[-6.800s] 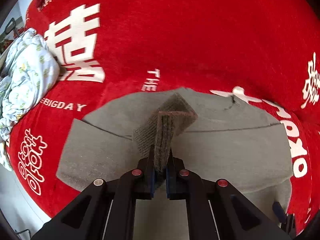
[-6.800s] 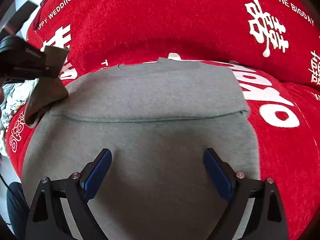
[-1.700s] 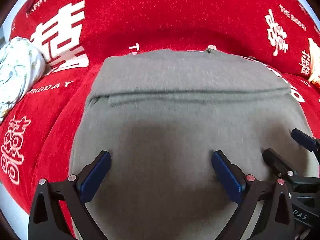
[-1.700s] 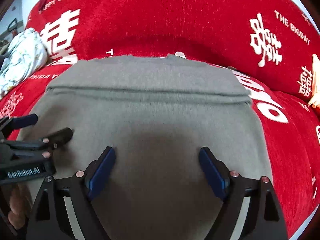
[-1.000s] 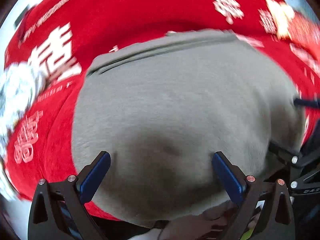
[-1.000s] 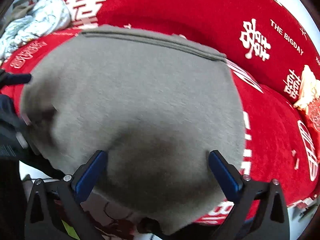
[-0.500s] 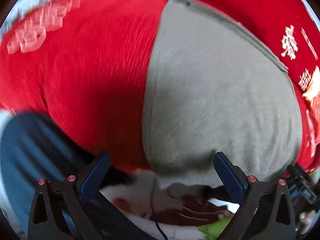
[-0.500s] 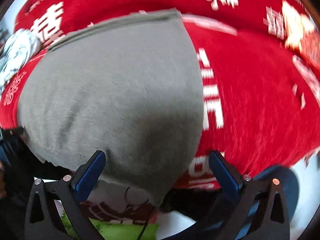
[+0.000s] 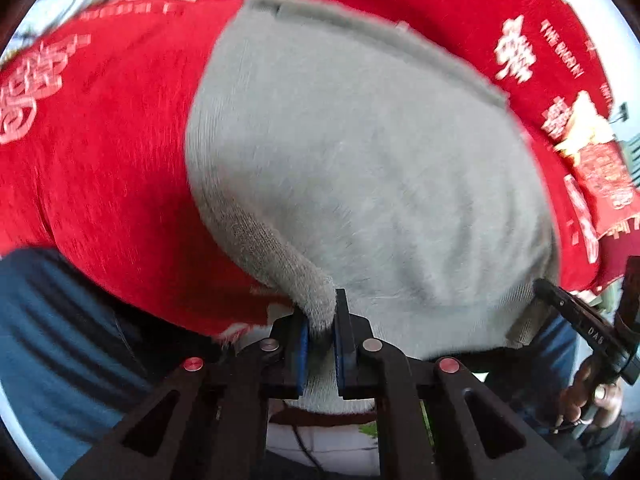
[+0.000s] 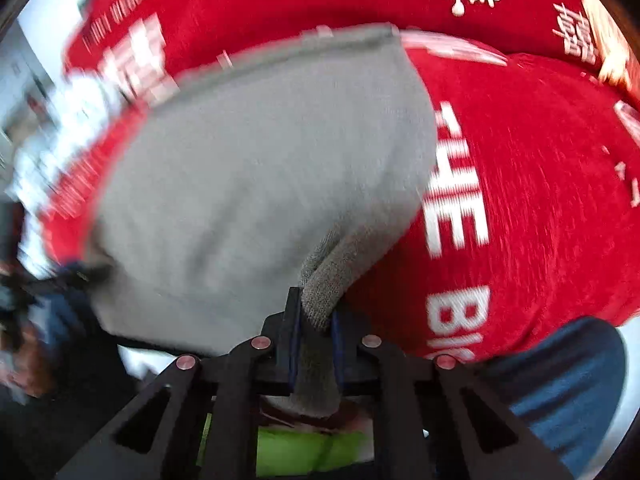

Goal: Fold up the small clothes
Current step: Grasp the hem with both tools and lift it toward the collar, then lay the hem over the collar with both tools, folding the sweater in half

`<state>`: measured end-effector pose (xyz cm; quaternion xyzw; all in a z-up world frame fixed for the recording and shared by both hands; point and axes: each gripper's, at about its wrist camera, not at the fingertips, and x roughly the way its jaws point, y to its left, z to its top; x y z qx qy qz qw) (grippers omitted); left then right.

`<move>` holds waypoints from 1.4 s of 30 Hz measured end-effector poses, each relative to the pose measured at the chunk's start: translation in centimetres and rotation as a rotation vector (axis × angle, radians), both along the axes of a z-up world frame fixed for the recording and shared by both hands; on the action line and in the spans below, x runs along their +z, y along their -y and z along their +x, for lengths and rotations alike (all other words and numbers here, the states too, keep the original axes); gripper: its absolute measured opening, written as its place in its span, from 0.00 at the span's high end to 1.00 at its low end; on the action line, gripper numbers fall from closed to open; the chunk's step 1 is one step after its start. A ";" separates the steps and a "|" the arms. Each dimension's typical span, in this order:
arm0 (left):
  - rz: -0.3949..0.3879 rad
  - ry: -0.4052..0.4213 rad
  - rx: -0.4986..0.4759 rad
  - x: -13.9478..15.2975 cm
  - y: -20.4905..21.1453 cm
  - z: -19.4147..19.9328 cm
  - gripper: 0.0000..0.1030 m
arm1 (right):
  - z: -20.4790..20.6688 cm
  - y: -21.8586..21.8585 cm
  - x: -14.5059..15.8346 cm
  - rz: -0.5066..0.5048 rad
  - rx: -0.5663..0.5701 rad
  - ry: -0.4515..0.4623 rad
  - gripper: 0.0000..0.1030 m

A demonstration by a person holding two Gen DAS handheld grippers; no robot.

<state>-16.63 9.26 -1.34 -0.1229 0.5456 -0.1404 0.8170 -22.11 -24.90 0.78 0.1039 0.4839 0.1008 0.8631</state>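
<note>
Two near corners of the grey garment (image 9: 360, 152) on the red blanket (image 9: 100, 152) were gripped. Left view: left gripper (image 9: 320, 338), just closed, clamped its corner. Right view: right gripper (image 10: 314, 346) likewise pinched the opposite corner, presumably to fold the hem away

Seen from two wrist cameras, each looking steeply down along its own closed fingers, close over the near edge of a grey garment (image 9: 360, 152) on a red cloth (image 9: 100, 160). Left view from the near-left corner, right view from the near-right; shared between them, the garment (image 10: 260, 168) and cloth (image 10: 540, 200).
</note>
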 end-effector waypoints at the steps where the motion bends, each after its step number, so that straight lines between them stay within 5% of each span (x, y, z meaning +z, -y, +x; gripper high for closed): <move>1: -0.012 0.029 0.002 1.2 0.0 0.1 0.89 | -0.1 0.6 1.5 0.042 -0.004 0.047 0.86; 8: -0.010 0.226 0.090 7.1 -0.6 5.3 0.89 | 4.1 3.1 6.0 0.141 -0.105 0.242 0.86; 12: 0.008 0.187 0.139 5.3 -0.5 11.4 0.89 | 9.8 2.6 4.3 0.124 -0.156 0.222 0.86; 17: -0.009 0.149 0.151 2.7 -1.4 12.1 0.88 | 12.5 1.8 1.4 0.073 -0.160 0.137 0.84; 18: -0.020 0.138 0.147 2.8 -1.6 12.0 0.83 | 12.4 2.1 1.4 0.079 -0.157 0.142 0.82; 20: -0.081 0.111 0.141 2.8 -2.1 11.9 0.45 | 11.7 2.7 1.7 0.109 -0.151 0.135 0.68; 22: -0.126 0.125 0.172 3.4 -2.7 10.8 0.24 | 10.7 3.4 2.2 0.143 -0.155 0.142 0.46; 23: -0.119 0.146 0.187 3.7 -2.9 10.3 0.23 | 10.1 3.6 2.5 0.146 -0.162 0.156 0.41; 30: -0.077 0.162 0.126 4.1 -1.0 8.4 0.25 | 7.3 4.4 3.2 0.199 -0.180 0.170 0.35; 32: -0.063 0.159 0.112 4.0 -0.1 8.7 0.39 | 7.3 3.7 3.2 0.191 -0.156 0.170 0.35; 36: -0.025 0.138 0.091 3.3 0.8 9.7 0.40 | 8.8 2.0 2.5 0.148 -0.127 0.132 0.35; 37: -0.024 0.130 0.094 3.0 0.8 9.9 0.50 | 9.4 1.6 2.0 0.145 -0.117 0.113 0.38; 38: -0.018 0.130 0.103 2.9 0.6 10.0 0.62 | 9.8 1.4 1.5 0.144 -0.107 0.095 0.43; 40: -0.049 0.120 0.093 3.0 0.1 10.1 0.89 | 10.1 1.0 1.3 0.127 -0.091 0.096 0.75; 41: -0.078 0.109 0.086 3.0 -0.2 10.1 0.88 | 10.1 1.0 1.4 0.143 -0.073 0.092 0.86; 42: -0.086 0.115 0.091 3.1 -0.5 10.0 0.88 | 9.9 1.0 1.6 0.158 -0.067 0.101 0.86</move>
